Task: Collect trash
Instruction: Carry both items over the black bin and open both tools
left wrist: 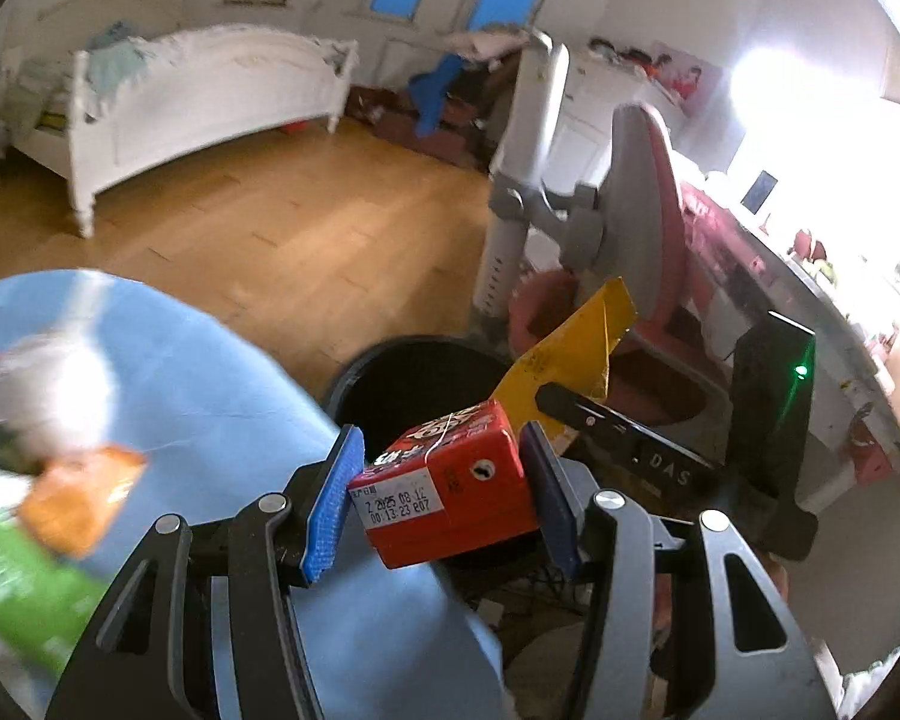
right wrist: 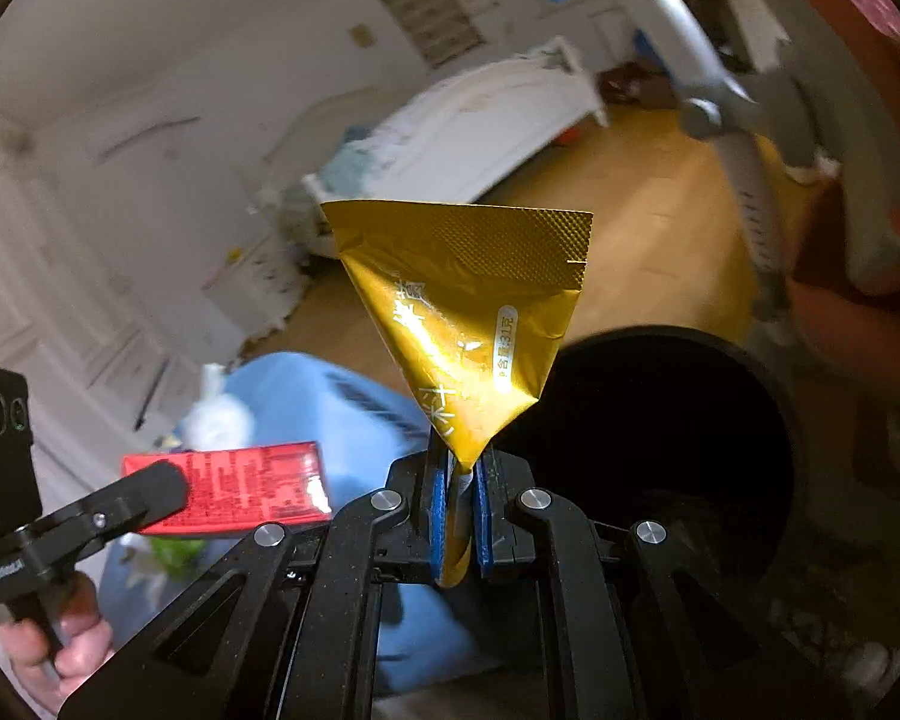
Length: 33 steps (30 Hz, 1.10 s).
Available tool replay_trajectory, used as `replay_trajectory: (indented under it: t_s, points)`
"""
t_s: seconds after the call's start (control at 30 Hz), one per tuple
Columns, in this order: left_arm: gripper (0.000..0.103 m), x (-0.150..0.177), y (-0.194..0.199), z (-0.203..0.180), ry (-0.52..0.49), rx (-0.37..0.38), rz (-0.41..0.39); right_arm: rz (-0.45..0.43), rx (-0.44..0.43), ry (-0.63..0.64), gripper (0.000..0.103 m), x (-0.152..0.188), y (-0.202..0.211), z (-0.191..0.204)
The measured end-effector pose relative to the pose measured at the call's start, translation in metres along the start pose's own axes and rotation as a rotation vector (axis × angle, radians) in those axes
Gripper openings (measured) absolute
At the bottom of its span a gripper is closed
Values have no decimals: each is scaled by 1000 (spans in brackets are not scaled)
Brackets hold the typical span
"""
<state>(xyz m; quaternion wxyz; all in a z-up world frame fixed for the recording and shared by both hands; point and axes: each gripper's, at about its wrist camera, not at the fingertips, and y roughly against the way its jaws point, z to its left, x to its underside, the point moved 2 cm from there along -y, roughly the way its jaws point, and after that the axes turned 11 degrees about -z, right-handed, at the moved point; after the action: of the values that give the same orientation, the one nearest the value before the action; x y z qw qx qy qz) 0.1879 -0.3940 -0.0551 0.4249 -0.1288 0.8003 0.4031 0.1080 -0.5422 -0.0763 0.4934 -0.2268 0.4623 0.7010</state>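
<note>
the left gripper (left wrist: 444, 498) clamps a red carton (left wrist: 450, 489) over the black bin's (left wrist: 417, 375) six o'clock rim, while the right gripper (right wrist: 462, 516) pinches a gold wrapper (right wrist: 468, 306) at the bin's nine o'clock.

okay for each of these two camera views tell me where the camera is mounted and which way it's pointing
Left wrist: sits behind the left gripper, facing the round black trash bin, white bed and wooden floor; its blue-padded fingers clamp a red drink carton.
Right wrist: sits behind the right gripper, facing the bin; it pinches a crinkled gold foil wrapper; the person's left hand shows.
Shared: bin, bed, blue table, carton, wrapper.
</note>
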Motion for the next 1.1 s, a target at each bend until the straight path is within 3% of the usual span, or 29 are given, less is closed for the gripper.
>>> replay_trajectory:
  t_s: [0.2,0.6,0.67,0.73,0.8,0.87,1.1]
  points:
    - [53,6,-50,-13,-5,12,74,48,57,-38,9,19,-11,-48]
    - [54,10,-81,-19,-24,-18,134,113,90,-76,9,26,-39,-58]
    - [55,10,-84,-21,-38,-27,144,122,97,-71,24,27,-40,-59]
    - [56,10,-88,-25,-49,-33,155,108,103,-70,62,27,-37,-59]
    - [63,11,-87,-27,-52,-29,161,80,100,-81,74,25,-31,-57]
    - [72,11,-80,-28,-47,-35,141,73,105,-74,74,22,-26,-53]
    - [82,6,-31,-23,-16,-34,48,42,88,-51,75,17,-12,-30]
